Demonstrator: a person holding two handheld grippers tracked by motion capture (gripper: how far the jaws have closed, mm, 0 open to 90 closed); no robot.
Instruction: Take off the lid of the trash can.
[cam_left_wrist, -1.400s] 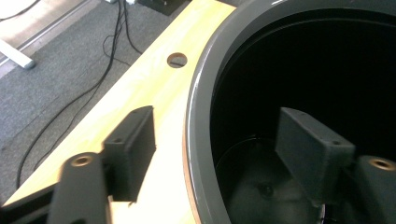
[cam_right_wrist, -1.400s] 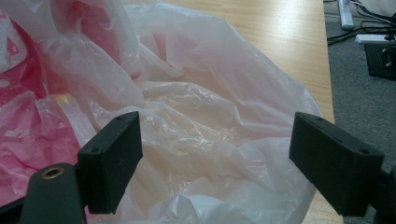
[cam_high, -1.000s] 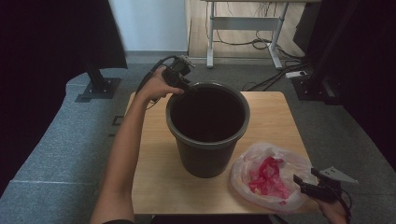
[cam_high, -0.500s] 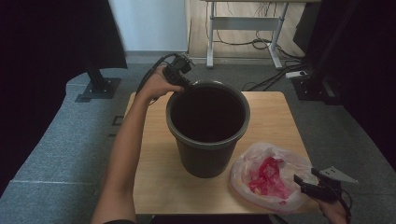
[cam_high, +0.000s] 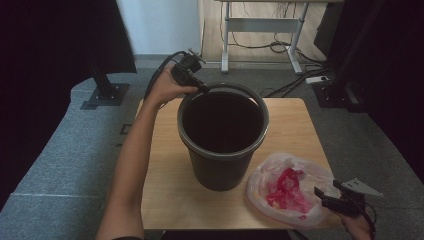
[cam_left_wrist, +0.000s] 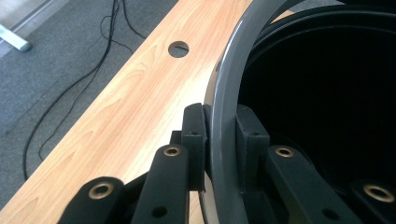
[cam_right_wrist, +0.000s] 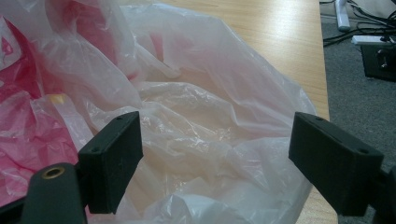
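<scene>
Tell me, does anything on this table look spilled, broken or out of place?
Nothing stands out. The black bin stands upright on the table, the left claw clamped on its rim. The plastic bag lies crumpled, as bags do, in front of the open right claw.

Right gripper (cam_right_wrist: 212, 163) held open over a plastic bag (cam_right_wrist: 196, 116) on the table (cam_right_wrist: 280, 37).

Both black jaws stand wide apart, one at lower left, one at lower right, with crumpled translucent bag film lying between them; neither pad presses it. Red crumpled material (cam_right_wrist: 23, 116) shows through the bag at left. Light wood tabletop extends beyond; grey floor and cables (cam_right_wrist: 369, 32) at upper right.
</scene>
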